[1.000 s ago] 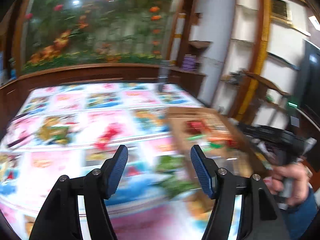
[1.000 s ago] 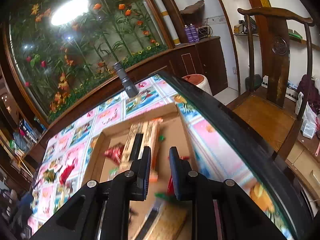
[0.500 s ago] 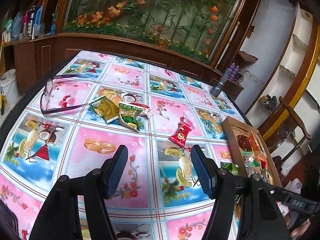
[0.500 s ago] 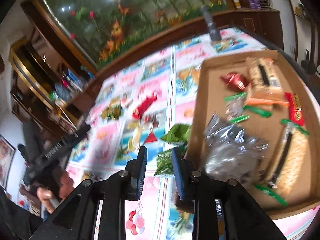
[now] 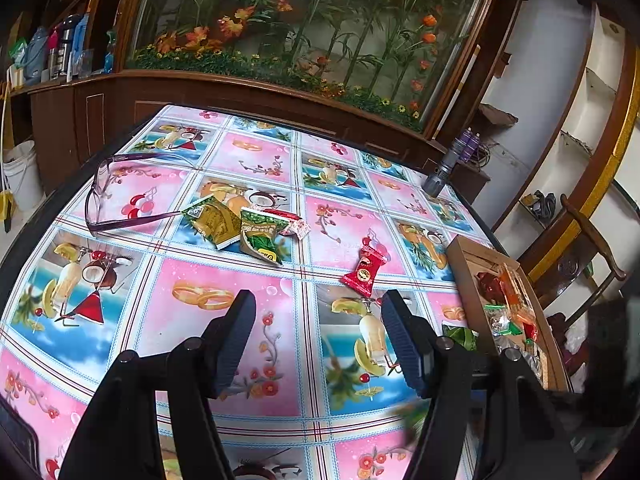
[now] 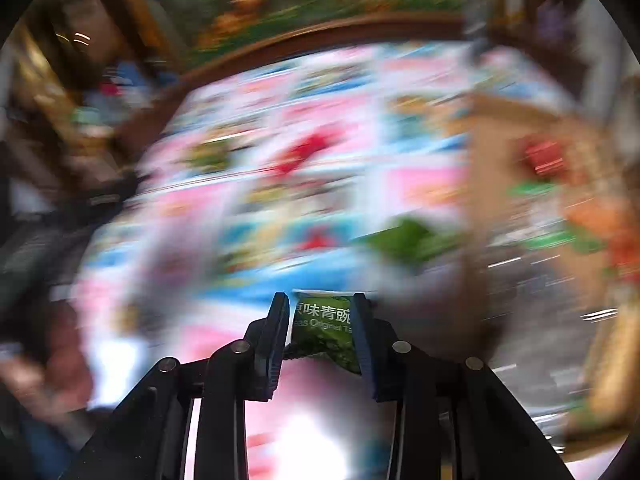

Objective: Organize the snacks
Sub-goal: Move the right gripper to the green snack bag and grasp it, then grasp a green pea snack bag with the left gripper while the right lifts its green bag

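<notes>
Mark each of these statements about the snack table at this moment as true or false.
1. The left gripper holds a packet. False: its jaws are empty.
2. A green printed snack packet sits between the right gripper fingers. True.
3. The purple-framed glasses lie in the brown cardboard tray. False: they lie on the flowered tablecloth.
4. A red snack packet lies on the tablecloth, outside the tray. True.

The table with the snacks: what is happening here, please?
A person with a gripper in each hand is sorting snack packets from the table into a cardboard box. The right gripper has a green packet between its fingers, apparently gripped, though its jaws have just been opening. The left gripper hangs open and empty above the table. A red packet lies loose.
</notes>
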Tool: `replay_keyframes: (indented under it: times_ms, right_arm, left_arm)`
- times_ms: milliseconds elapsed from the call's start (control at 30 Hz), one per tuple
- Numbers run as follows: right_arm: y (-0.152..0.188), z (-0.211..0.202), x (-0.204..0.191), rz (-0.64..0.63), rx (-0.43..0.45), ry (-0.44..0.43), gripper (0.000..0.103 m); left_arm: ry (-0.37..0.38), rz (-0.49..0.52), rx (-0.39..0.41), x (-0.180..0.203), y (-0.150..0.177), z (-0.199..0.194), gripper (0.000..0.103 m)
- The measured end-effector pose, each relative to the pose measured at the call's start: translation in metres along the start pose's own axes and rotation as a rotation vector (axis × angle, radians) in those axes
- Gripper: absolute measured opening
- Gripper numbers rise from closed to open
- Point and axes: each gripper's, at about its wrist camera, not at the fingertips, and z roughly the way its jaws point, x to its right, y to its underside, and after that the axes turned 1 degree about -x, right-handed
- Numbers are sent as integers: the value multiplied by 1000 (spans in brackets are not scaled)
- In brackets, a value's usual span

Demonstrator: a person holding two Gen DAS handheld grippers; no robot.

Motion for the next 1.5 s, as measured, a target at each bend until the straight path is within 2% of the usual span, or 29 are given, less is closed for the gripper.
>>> replay_keyframes:
  times_ms: [33,67,133,167,300,367,433,467,533,567,600,667,700,800,933,1033,1067,1100,1167,1233,1267,1300,1333,1400,1500]
  right_arm:
    - [-5,-8,1,6,40,28,32]
    - [-13,-17,1,-22,103,130,33]
    - [-27,-19,6,-52,137,274,33]
    - [-35,-16,16,-41,136,320,33]
    - [-52,4,41,-8,79,350,33]
    - [-51,16,44,-1,40,331,33]
    - [-44,18,37,-11,38,329,33]
    - [-38,19,31,-14,19,287,35]
    - [-28,20,17,-3,-11,114,35]
    - [-26,19,12,0,-1,59,35]
    - [-24,13,7,-13,25,73,35]
    - [-22,5,-1,-73,64,173,35]
    - [-21,4,-1,-84,60,197,37]
    - [-14,5,6,-42,24,115,38]
    - [-3,12,-9,-110,1,67,43]
    - [-2,23,-20,-137,-15,51,48]
    - [-1,25,-20,-132,-9,43,55]
    - [-1,26,-21,-126,-1,40,69]
    - [1,30,-26,-129,15,58,79]
    - [4,38,-36,-168,1,82,79]
    - [7,43,-42,-195,-16,113,75]
    - [9,48,-46,-210,-26,132,66]
    - [12,53,-49,-232,-42,155,63]
    - [14,56,-50,-236,-41,186,43]
    - [12,53,-38,-207,-21,167,39]
  left_arm:
    - [-1,1,-1,0,0,0,64]
    - [-1,2,-2,0,0,1,64]
    - [0,6,-3,0,1,1,64]
    - [1,9,-3,0,0,0,64]
    - [3,12,-2,1,1,0,64]
    - [0,11,-4,1,1,0,64]
    - [2,10,-5,1,0,0,64]
    - [2,10,-3,1,1,-1,64]
    - [7,14,-3,2,1,-1,64]
    - [8,16,-2,2,1,-1,64]
    - [8,18,0,2,1,-1,64]
    - [8,18,-1,2,1,-2,64]
    - [10,15,-2,2,1,-2,64]
    - [26,2,-11,1,1,-3,64]
    - [51,-26,-22,-7,8,-11,64]
    - [35,-21,-23,-12,19,-20,64]
    - [31,-14,-24,-14,23,-24,64]
    - [31,-9,-25,-16,26,-29,64]
    - [38,-3,-29,-19,32,-38,64]
    - [48,10,-42,-20,39,-47,64]
    - [53,19,-47,-20,43,-52,64]
    - [56,25,-50,-20,46,-55,64]
    - [63,36,-56,-20,51,-61,64]
    - [76,55,-68,-18,58,-66,66]
    - [93,89,-100,-9,72,-70,75]
